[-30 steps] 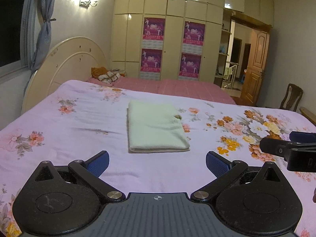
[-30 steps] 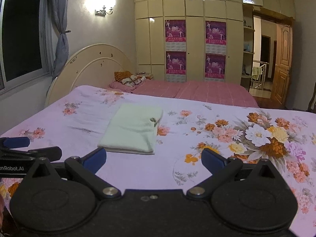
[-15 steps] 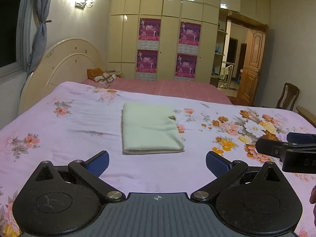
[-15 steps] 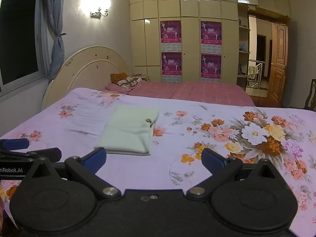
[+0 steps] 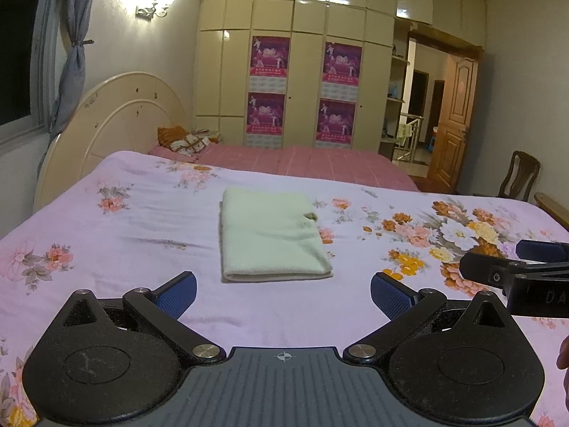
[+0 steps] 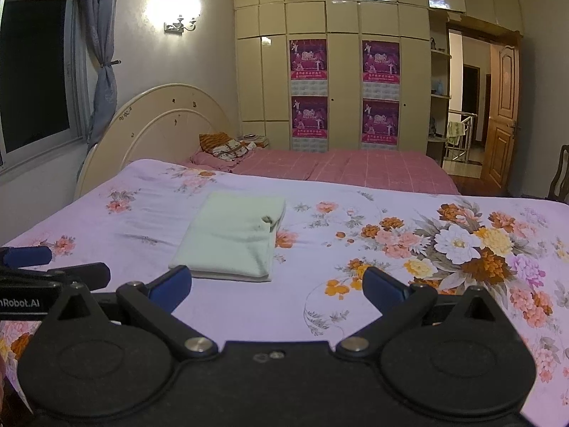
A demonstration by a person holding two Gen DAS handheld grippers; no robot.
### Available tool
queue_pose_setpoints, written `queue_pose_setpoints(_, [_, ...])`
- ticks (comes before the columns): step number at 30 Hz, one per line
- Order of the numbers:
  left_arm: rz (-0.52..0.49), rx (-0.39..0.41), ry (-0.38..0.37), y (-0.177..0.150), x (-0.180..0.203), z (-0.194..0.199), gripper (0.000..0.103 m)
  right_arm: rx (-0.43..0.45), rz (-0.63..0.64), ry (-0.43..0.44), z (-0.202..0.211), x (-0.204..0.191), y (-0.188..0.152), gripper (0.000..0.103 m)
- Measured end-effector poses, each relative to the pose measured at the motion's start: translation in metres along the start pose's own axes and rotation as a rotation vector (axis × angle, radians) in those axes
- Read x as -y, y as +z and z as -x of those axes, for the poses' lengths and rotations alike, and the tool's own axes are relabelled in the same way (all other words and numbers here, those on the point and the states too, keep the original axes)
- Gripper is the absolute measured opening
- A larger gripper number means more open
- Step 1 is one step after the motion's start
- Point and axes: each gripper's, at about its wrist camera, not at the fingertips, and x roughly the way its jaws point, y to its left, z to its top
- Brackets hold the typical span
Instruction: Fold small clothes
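A pale green garment (image 5: 268,236) lies folded into a flat rectangle on the pink floral bedspread (image 5: 117,227); the right wrist view has the same garment (image 6: 231,238) left of centre. My left gripper (image 5: 283,293) hovers open just short of its near edge, nothing between the blue pads. My right gripper (image 6: 277,286) is open too, held back from the cloth and slightly to its right. Each gripper shows at the edge of the other's view: the right one (image 5: 515,267) and the left one (image 6: 39,267), both empty.
A cream headboard (image 6: 156,131) stands at the left, with pillows (image 6: 227,149) on a pink checked sheet (image 6: 355,170) behind. A wardrobe with posters (image 6: 345,92) fills the back wall. A wooden chair (image 5: 519,176) and an open door (image 5: 455,128) are at the right.
Both grippers have drawn slightly back and up from the folded garment and stayed open. The garment has not moved on the bed.
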Motion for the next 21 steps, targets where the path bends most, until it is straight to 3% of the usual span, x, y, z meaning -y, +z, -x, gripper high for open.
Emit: queue_pose_setpoints(21, [0.001,-0.007,0.001,0.0034,-0.0024,-0.0044,0.103,-0.002,0.000,0.000,0.0006,-0.0007,-0.0004,0.102])
